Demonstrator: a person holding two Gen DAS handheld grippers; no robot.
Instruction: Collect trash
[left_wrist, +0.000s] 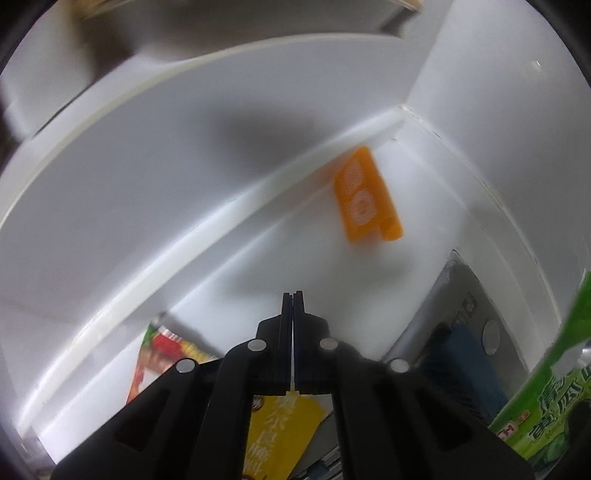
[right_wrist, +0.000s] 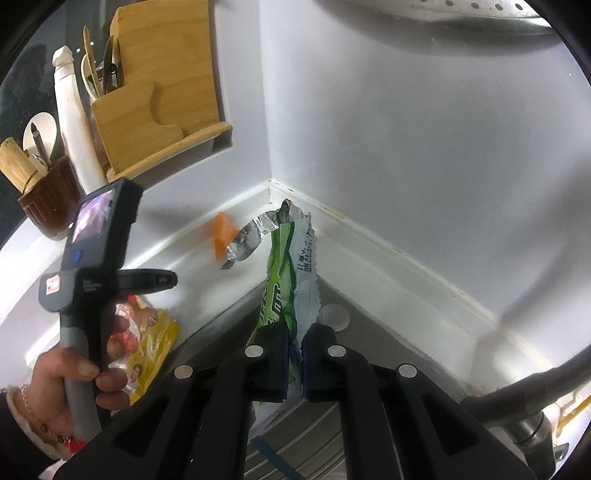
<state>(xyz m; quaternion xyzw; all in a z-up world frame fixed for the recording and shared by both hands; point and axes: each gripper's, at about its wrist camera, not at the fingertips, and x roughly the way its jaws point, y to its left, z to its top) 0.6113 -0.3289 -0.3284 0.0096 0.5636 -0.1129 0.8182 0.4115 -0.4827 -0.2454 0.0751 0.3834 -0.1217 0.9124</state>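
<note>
My right gripper (right_wrist: 294, 341) is shut on a green and silver snack wrapper (right_wrist: 286, 275), held upright over the sink corner; the wrapper also shows at the right edge of the left wrist view (left_wrist: 546, 398). My left gripper (left_wrist: 293, 295) is shut and empty above the white counter, and is seen from the side in the right wrist view (right_wrist: 162, 278). A small orange packet (left_wrist: 365, 195) lies on the counter ahead of it near the wall corner, also visible in the right wrist view (right_wrist: 223, 236). A yellow and red wrapper (left_wrist: 166, 354) lies below the left gripper (right_wrist: 147, 347).
A steel sink (left_wrist: 461, 306) sits at the right, its rim along the white counter (left_wrist: 258, 251). A wooden cutting board holder (right_wrist: 162, 92), a white bottle (right_wrist: 74, 118) and a brown utensil jar (right_wrist: 51, 199) stand on the ledge. A black faucet hose (right_wrist: 535, 380) curves at lower right.
</note>
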